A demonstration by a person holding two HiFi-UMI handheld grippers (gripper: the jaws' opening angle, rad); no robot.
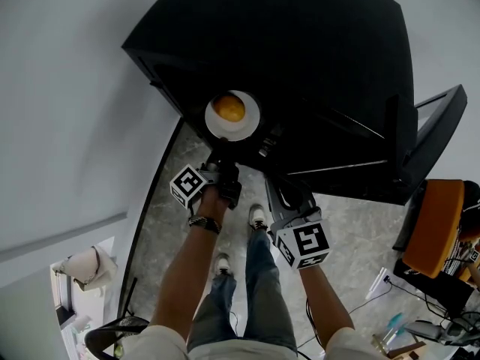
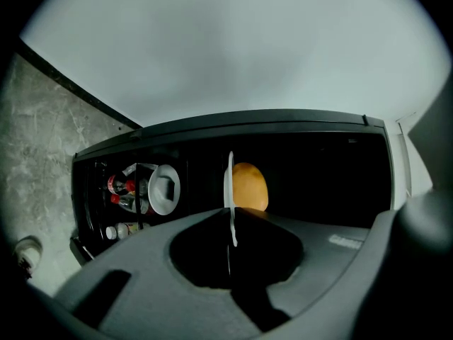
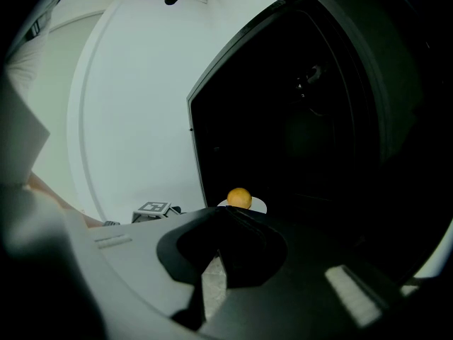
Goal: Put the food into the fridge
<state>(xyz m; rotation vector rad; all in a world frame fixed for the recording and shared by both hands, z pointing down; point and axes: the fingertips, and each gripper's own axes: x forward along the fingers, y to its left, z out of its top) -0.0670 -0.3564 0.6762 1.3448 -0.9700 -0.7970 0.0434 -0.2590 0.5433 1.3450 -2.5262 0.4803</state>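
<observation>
The left gripper (image 2: 232,214) is pinching the thin rim of the white plate (image 1: 251,122). The orange (image 1: 228,108) is sitting loose on it, in the upper middle of the head view, right at the black fridge (image 1: 315,66). If the plate is tipping, the orange could be rolling off onto the floor. The right gripper (image 3: 221,211) is closed and holding nothing. The bottles (image 2: 122,186) at the left of the left gripper view are showing red labels, too small to read.
</observation>
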